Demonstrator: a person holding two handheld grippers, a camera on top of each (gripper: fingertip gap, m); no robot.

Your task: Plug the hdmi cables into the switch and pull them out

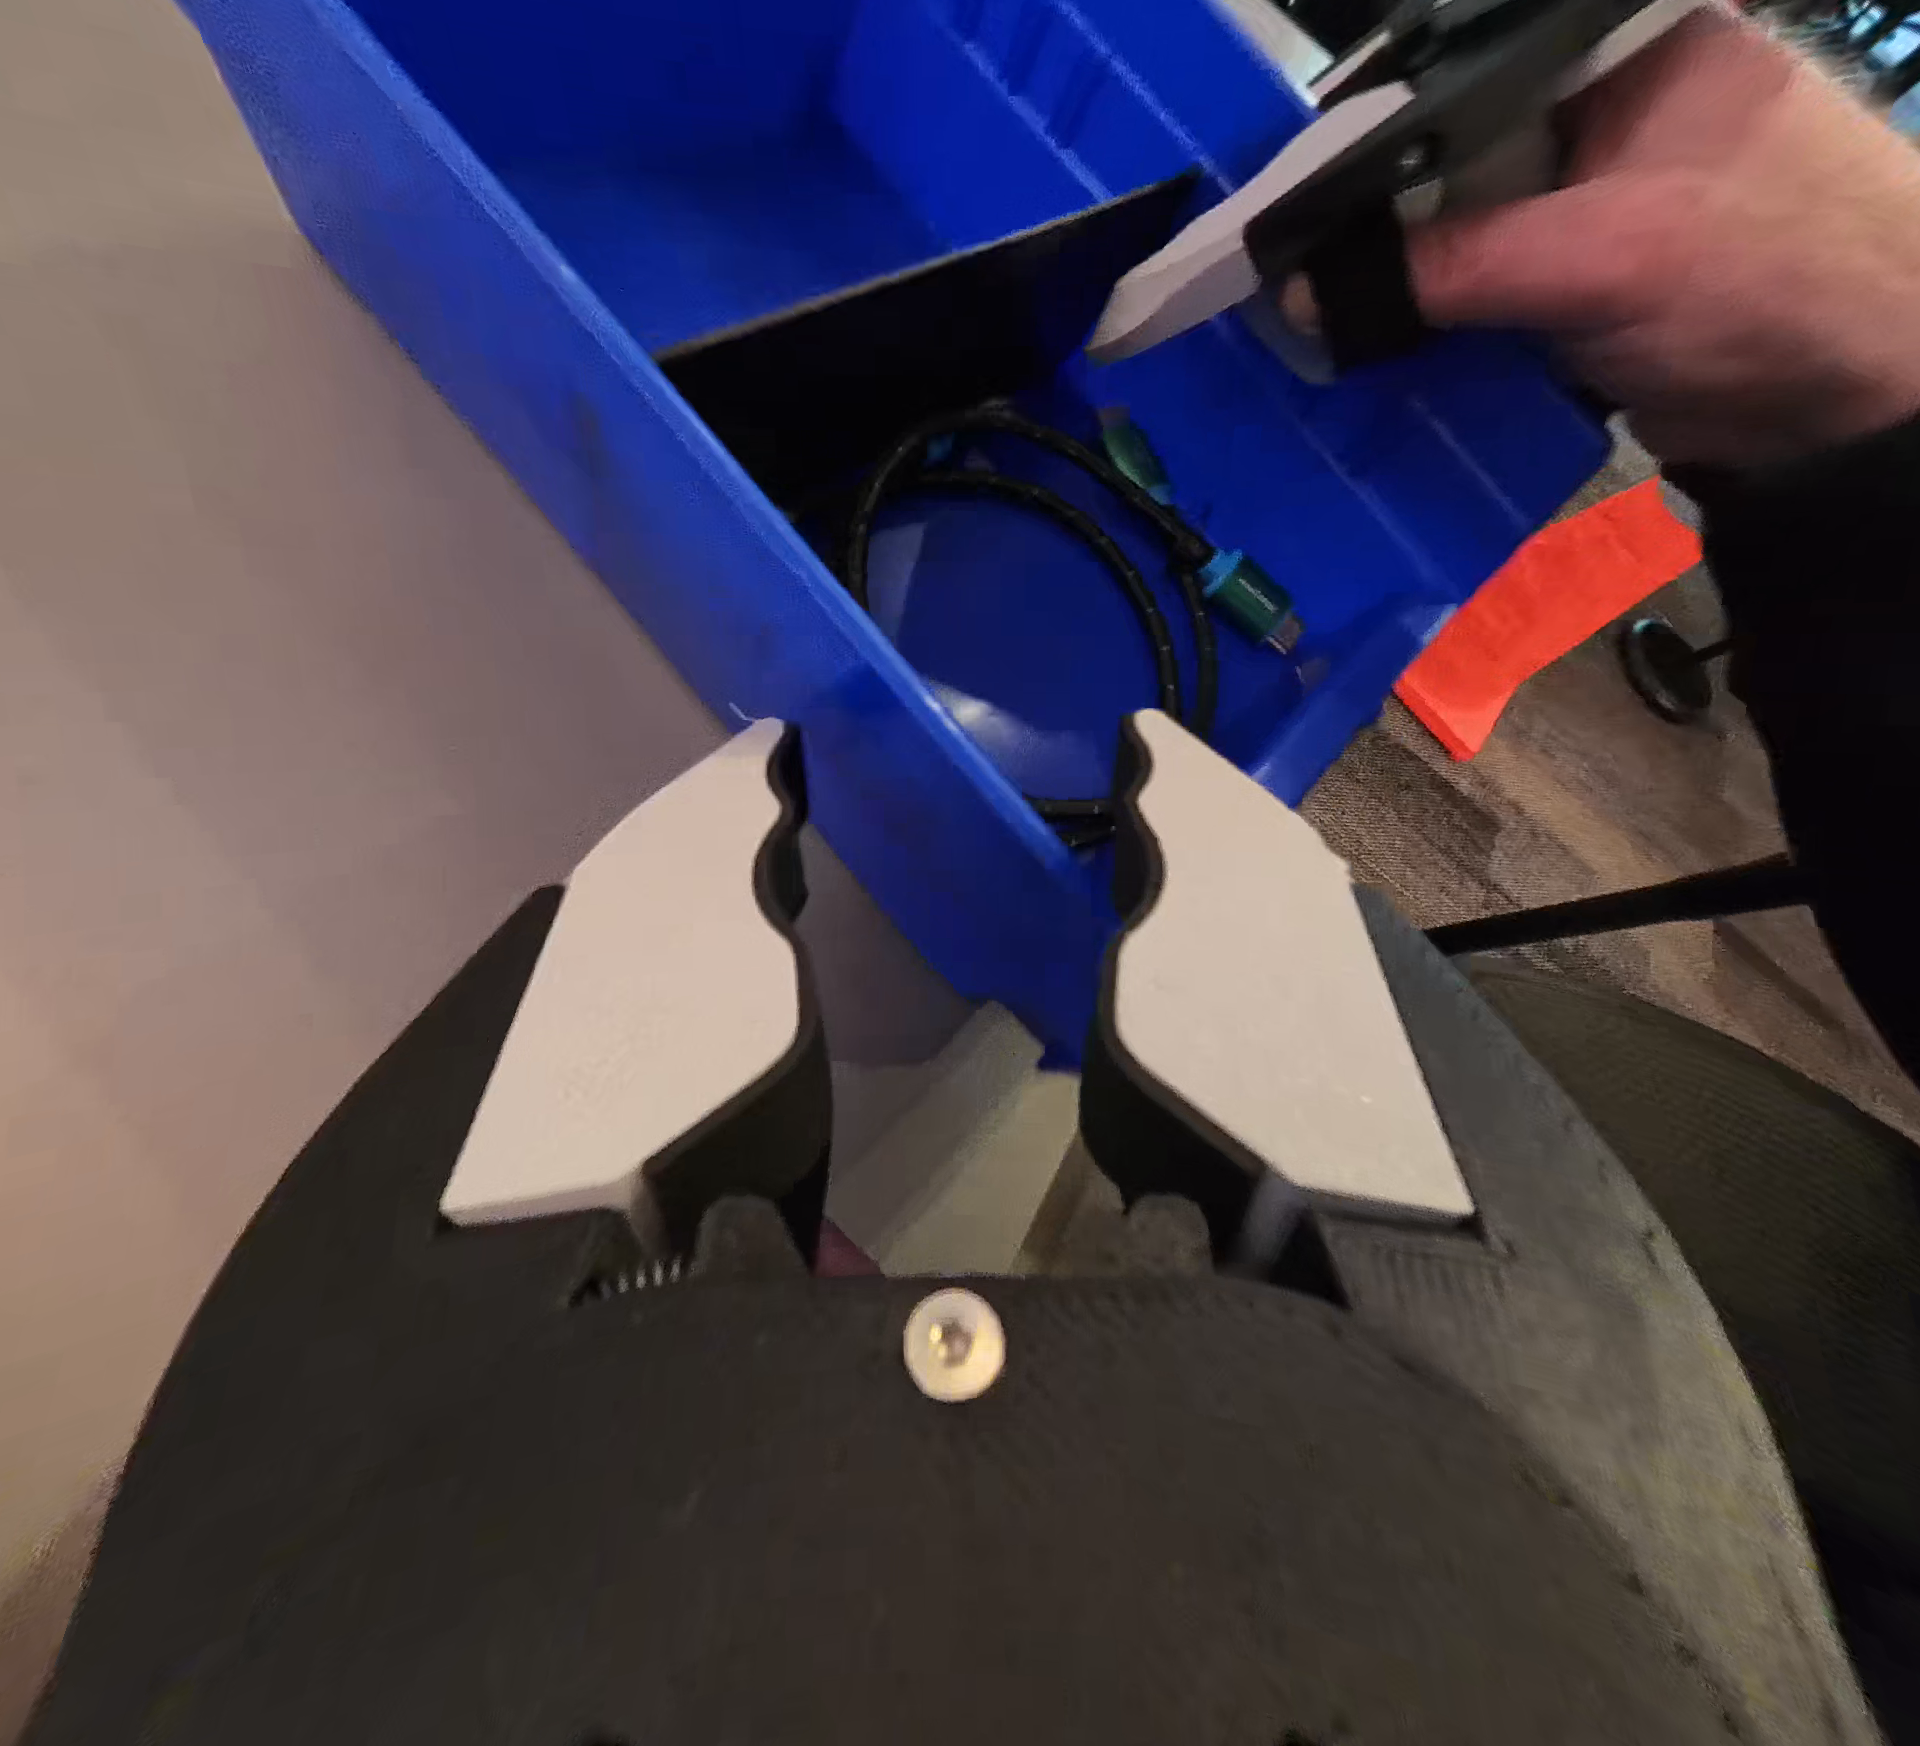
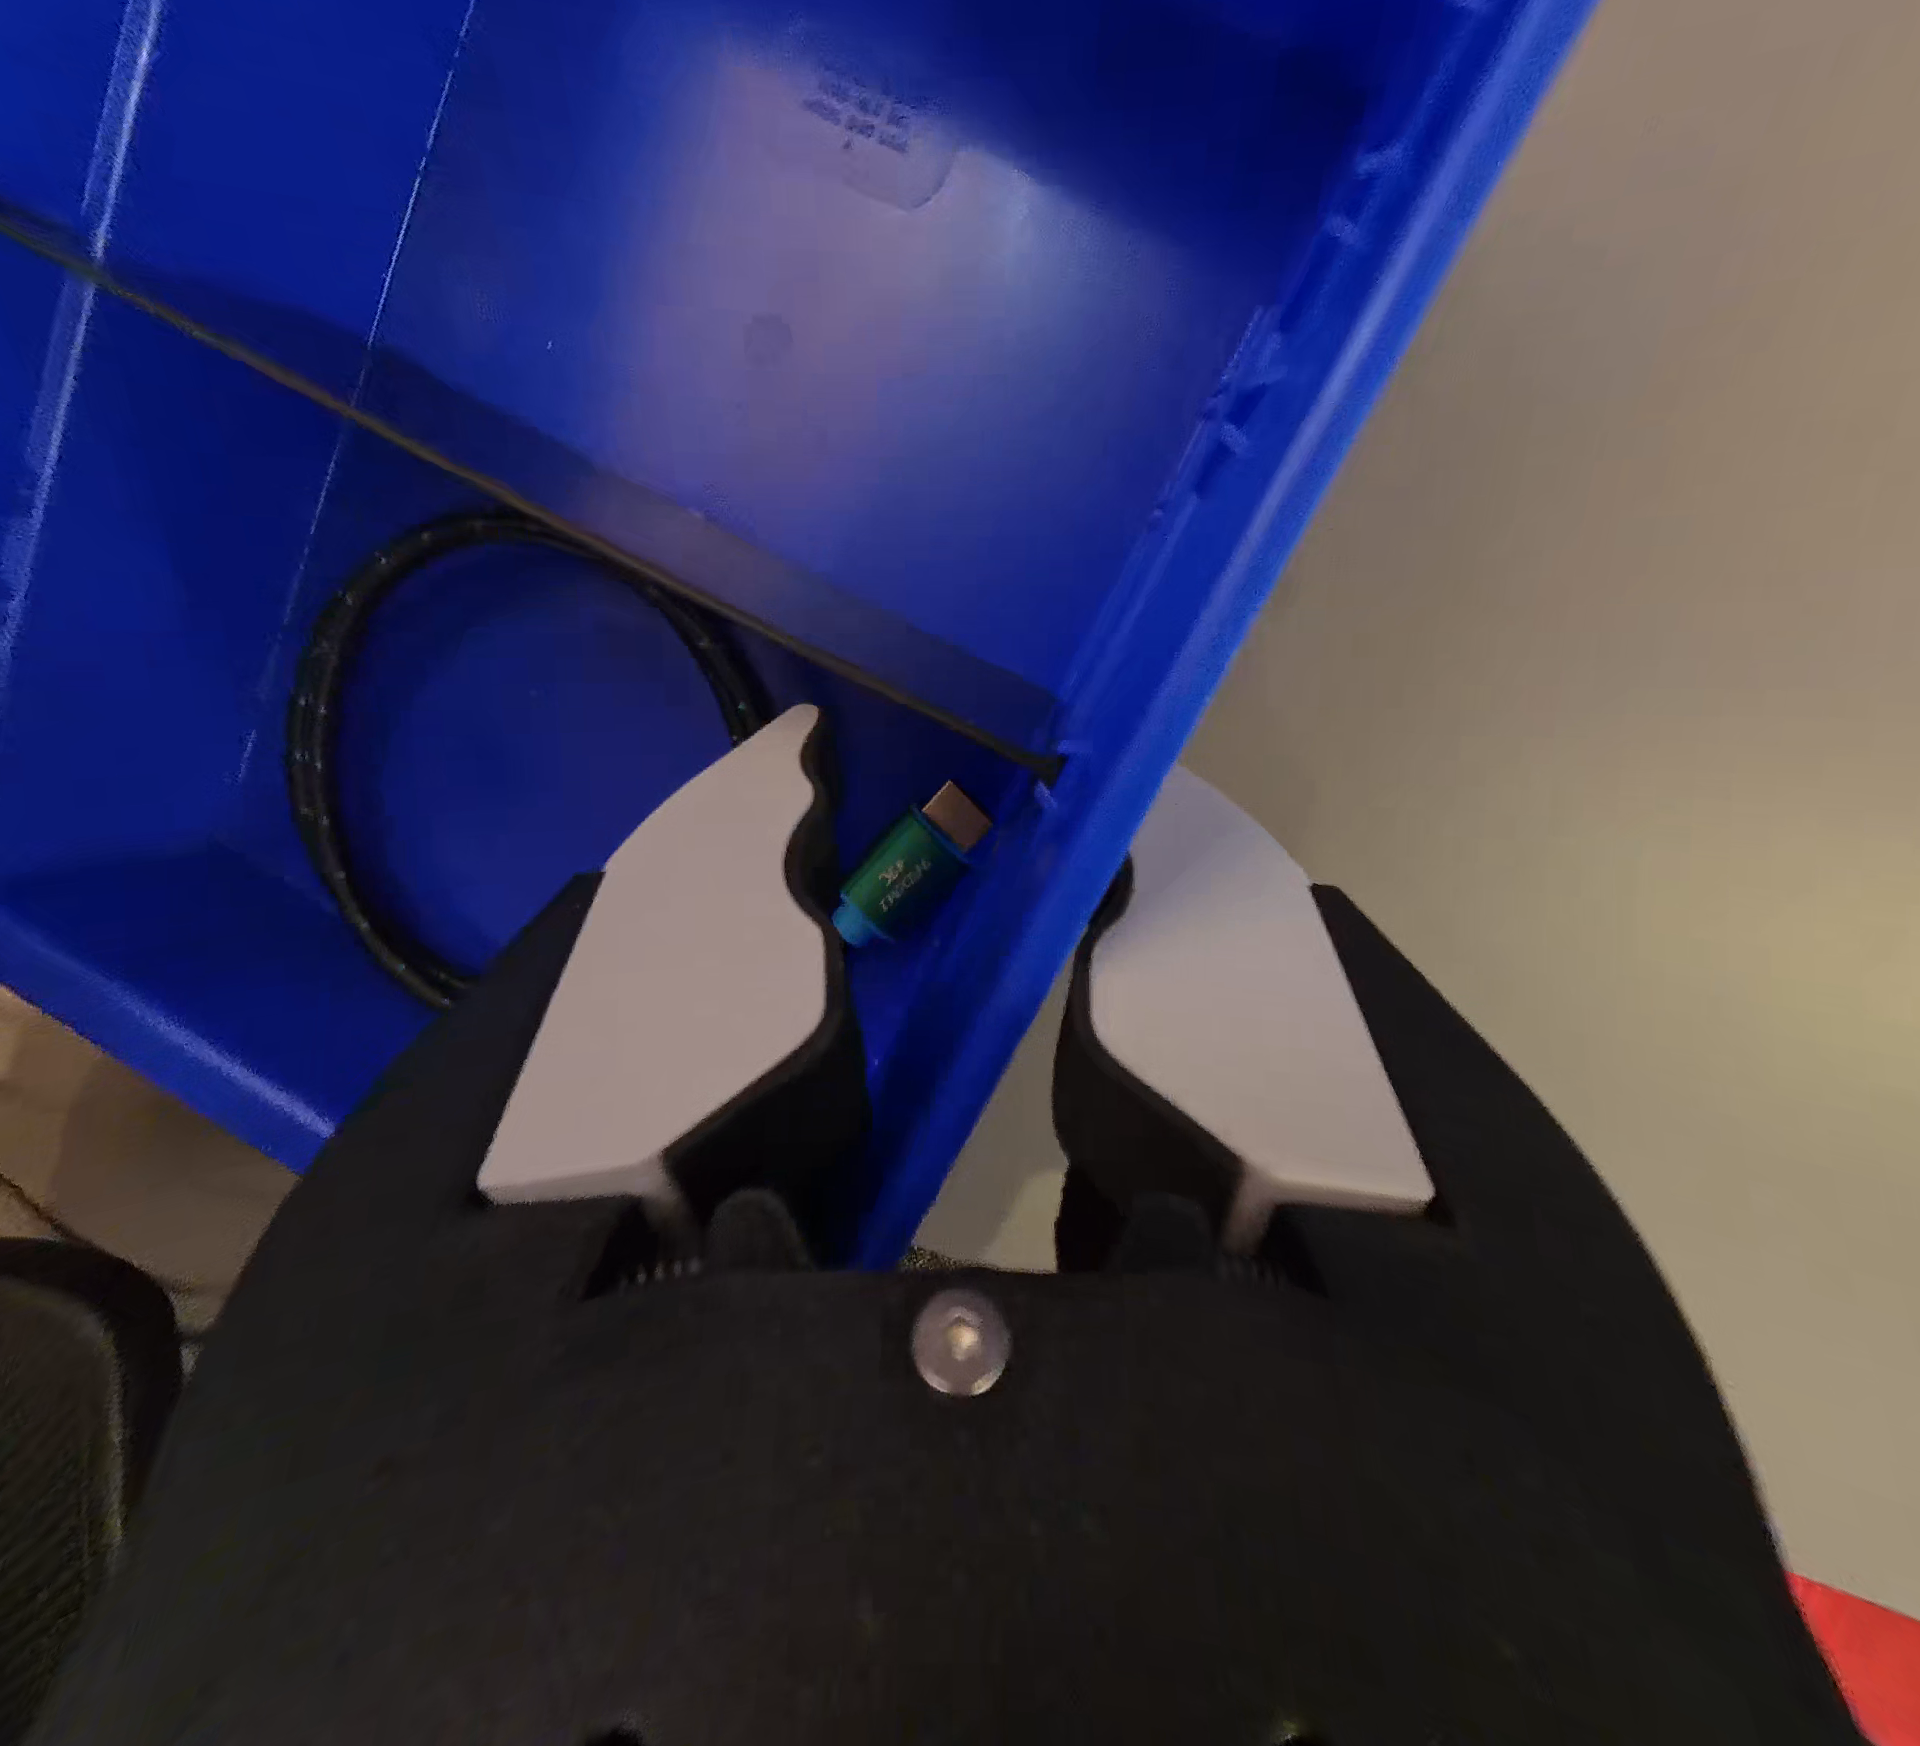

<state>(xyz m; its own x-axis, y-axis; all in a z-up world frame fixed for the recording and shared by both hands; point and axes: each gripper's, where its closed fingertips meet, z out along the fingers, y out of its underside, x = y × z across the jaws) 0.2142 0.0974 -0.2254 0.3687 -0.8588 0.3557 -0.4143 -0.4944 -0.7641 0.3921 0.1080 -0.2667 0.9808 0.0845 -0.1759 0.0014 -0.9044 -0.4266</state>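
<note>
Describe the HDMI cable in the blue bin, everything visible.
The HDMI cable is black and braided-looking, coiled in a loose loop on the floor of the blue bin, in the compartment on the near side of a dark divider. Its green plug, with a lighter blue collar and bare metal tip, lies by the bin's side wall. Neither gripper holds it.

The bin point(image 1: 582, 491) is bright blue, with a black divider point(image 1: 914, 325) across it. Inside lies a black braided HDMI cable point(image 2: 322, 688) flecked with green, its plug point(image 2: 902, 875) green with a light blue collar. Both grippers have pale grey fingers point(image 1: 665, 948) on black bodies; beside the bin is an orange-red piece point(image 1: 1538, 605) over a brown wood-grain floor point(image 1: 1538, 823).
</note>
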